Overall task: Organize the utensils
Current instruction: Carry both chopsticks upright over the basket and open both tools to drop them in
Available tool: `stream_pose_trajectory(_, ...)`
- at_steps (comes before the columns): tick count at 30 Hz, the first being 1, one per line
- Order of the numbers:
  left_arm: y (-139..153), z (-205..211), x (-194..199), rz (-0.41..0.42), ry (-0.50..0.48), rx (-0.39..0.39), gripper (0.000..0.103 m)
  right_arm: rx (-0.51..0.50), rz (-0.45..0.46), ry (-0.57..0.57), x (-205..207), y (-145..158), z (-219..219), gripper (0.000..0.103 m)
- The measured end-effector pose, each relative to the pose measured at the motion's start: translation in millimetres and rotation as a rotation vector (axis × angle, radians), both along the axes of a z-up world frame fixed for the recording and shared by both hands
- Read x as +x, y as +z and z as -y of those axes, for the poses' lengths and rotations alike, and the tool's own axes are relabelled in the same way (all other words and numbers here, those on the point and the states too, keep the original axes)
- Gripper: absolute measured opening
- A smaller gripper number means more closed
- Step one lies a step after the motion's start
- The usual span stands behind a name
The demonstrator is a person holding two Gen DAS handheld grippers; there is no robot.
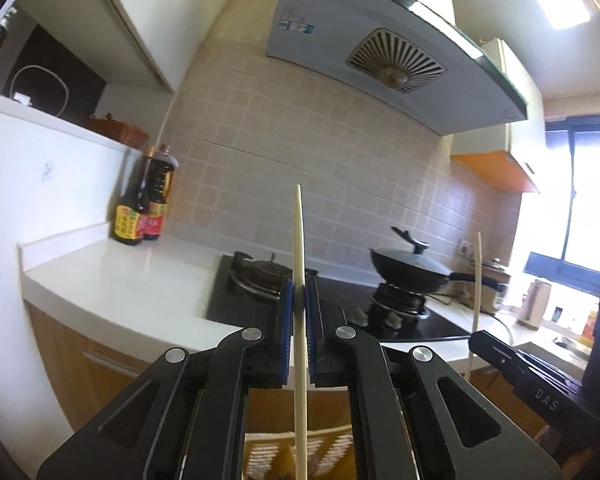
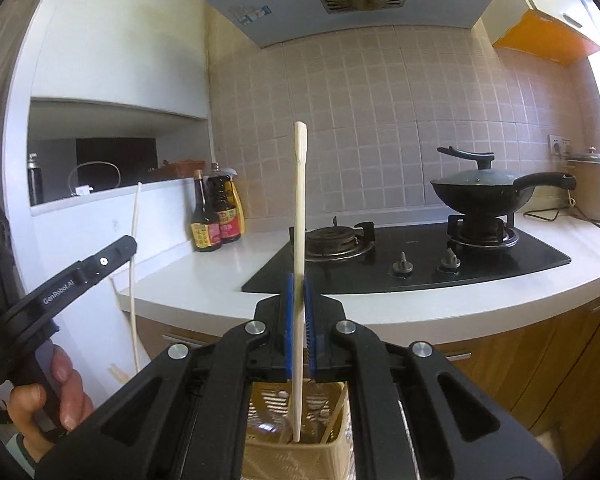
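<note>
My left gripper [image 1: 299,292] is shut on a pale chopstick [image 1: 299,248] that stands upright between its blue pads. My right gripper [image 2: 299,292] is shut on a second pale chopstick [image 2: 299,200], also upright, its lower end over a beige slotted utensil basket [image 2: 340,446] below the jaws. The basket holds at least one more stick. The same basket shows under the left gripper [image 1: 332,446]. The right gripper and its stick [image 1: 477,276] appear at the right of the left wrist view. The left gripper and its stick [image 2: 134,264] appear at the left of the right wrist view.
A white counter [image 2: 220,264] holds a black gas hob [image 2: 420,256] with a lidded black wok [image 2: 480,192]. Sauce bottles [image 2: 216,216] stand at the back left corner. A rice cooker [image 2: 592,184] sits far right. A range hood [image 1: 380,52] hangs above.
</note>
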State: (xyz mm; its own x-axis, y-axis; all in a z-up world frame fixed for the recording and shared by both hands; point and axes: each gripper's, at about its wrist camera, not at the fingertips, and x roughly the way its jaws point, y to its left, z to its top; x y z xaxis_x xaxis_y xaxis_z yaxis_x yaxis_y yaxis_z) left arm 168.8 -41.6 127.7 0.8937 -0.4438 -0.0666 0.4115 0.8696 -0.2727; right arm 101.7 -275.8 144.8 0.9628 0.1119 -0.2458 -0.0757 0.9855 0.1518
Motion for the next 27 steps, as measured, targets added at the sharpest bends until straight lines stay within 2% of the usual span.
stream_pose_trajectory(9, -28.6, 4.3, 15.7, -0.012, 0.032, 0.008, 0.004, 0.051, 0.022, -0.078, 12.1, -42.5, 11.1, 0.004)
stream_pose_trajectory(17, -46.8, 4.7, 25.3, -0.026, 0.035, 0.017, 0.004, -0.037, 0.072, -0.133, 8.4, -62.6, -6.3, 0.004)
stream_pose_trajectory(27, -44.1, 3.0, 22.8, 0.012, 0.050, 0.008, 0.004, -0.076, 0.082, -0.140, 10.2, -73.5, -13.9, 0.004)
